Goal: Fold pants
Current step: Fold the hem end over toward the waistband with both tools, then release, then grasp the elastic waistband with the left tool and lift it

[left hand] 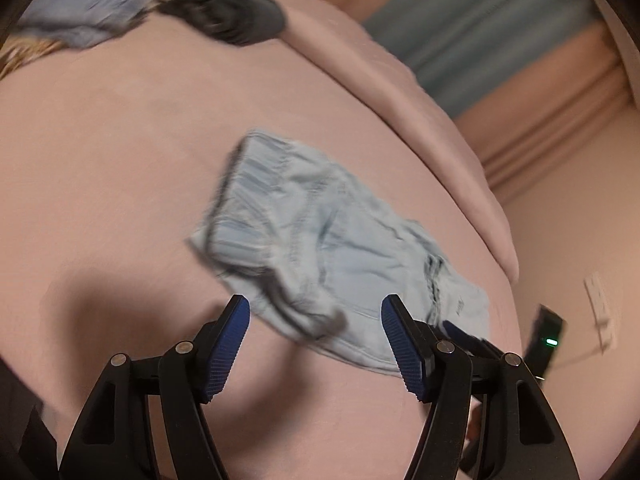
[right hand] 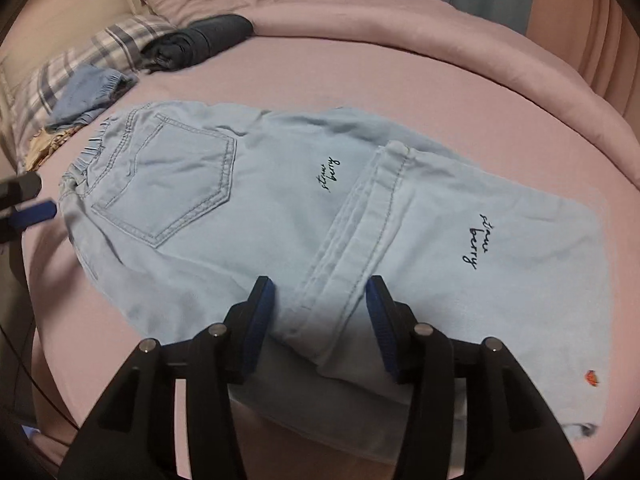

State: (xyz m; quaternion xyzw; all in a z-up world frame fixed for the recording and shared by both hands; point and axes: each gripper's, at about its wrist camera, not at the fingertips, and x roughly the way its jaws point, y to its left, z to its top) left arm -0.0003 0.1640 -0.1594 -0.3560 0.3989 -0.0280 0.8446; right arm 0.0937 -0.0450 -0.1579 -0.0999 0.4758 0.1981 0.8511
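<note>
Light blue denim pants (right hand: 280, 200) lie flat on the pink bed, back pocket up, with one leg folded back so its hem cuff (right hand: 352, 240) lies across the middle. My right gripper (right hand: 320, 312) is open, its jaws on either side of the folded cuff, just above the cloth. My left gripper (left hand: 316, 336) is open and empty, hovering over the near edge of the pants (left hand: 320, 240), at the waistband end. The left gripper also shows at the left edge of the right wrist view (right hand: 28, 208), next to the elastic waistband (right hand: 86, 156).
The pink bedsheet (right hand: 360, 64) covers the bed. At the head end lie a dark folded garment (right hand: 200, 40), a blue garment (right hand: 88, 92) and a plaid pillow (right hand: 80, 56). A rolled pink duvet (left hand: 400, 100) lines the far edge. A wall socket (left hand: 600, 304) is at the right.
</note>
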